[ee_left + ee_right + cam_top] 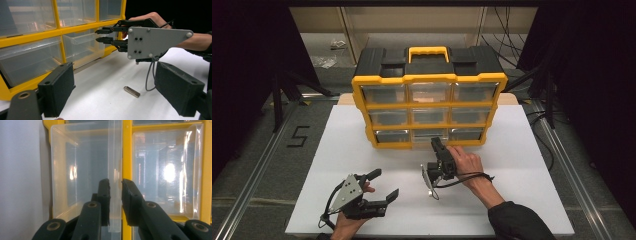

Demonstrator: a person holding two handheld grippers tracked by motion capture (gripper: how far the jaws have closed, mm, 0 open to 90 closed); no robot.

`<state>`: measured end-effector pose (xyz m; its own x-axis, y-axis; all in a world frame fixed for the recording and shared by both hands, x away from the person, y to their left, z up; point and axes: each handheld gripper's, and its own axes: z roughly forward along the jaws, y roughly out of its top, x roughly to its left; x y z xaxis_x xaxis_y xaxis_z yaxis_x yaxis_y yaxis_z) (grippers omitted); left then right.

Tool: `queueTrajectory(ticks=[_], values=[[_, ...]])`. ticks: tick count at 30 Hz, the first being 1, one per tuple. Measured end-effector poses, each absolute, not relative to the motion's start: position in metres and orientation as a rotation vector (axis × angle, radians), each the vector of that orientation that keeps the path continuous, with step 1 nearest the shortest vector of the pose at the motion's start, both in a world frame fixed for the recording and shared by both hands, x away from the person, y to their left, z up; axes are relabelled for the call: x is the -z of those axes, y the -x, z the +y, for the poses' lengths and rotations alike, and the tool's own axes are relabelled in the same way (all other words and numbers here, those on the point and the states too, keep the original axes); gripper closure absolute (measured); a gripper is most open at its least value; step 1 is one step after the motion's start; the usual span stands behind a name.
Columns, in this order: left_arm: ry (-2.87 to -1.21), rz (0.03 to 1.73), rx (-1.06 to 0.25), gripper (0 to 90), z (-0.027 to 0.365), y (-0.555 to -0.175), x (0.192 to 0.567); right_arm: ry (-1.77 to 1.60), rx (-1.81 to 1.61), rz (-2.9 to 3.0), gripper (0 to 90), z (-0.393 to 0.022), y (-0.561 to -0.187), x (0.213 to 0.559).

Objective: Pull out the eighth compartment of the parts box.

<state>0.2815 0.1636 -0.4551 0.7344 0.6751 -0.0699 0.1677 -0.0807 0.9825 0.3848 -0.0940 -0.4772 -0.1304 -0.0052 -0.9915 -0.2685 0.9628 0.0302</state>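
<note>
– Currently, what is the status on the left side?

– Left gripper (386, 183): released, jaws spread wide, holding nothing. It rests low over the white table (522, 190), well apart from the yellow organizer (429, 77). No step appears assigned to it yet.

– And between the two grippers?

– A small metal piece (131, 91) lies flat on the table, untouched (the left gripper view shows it just below the right gripper's trailing cable). Judged from the layout, it may be the item to be stowed; that step is not begun.

– Status of the drawer?

– The bottom-middle drawer (428, 134) sits in the organizer's lowest row, centre column. The left gripper view shows it drawn part of the way out of the frame, its neighbours flush. It looks empty.

– Right gripper?

– Right gripper (434, 141): clenched on the drawer's clear front lip (115, 157). The right gripper view shows the lip filling the narrow gap between the two pads.

– Progress summary?

– Done: drawer grasped and partly opened. Remaining, by estimate: pull the drawer further out, release the lip, then deal with the metal piece.
</note>
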Motion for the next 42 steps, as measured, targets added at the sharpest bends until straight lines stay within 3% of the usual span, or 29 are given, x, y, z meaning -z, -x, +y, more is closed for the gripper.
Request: queueTrajectory(ticks=[42], values=[[-1.626, 0.685, -0.480, 15.9, 0.163, -0.280, 0.454, 0.238, -0.248, 1.694, 78.1, -0.099, -0.364, 0.479]])
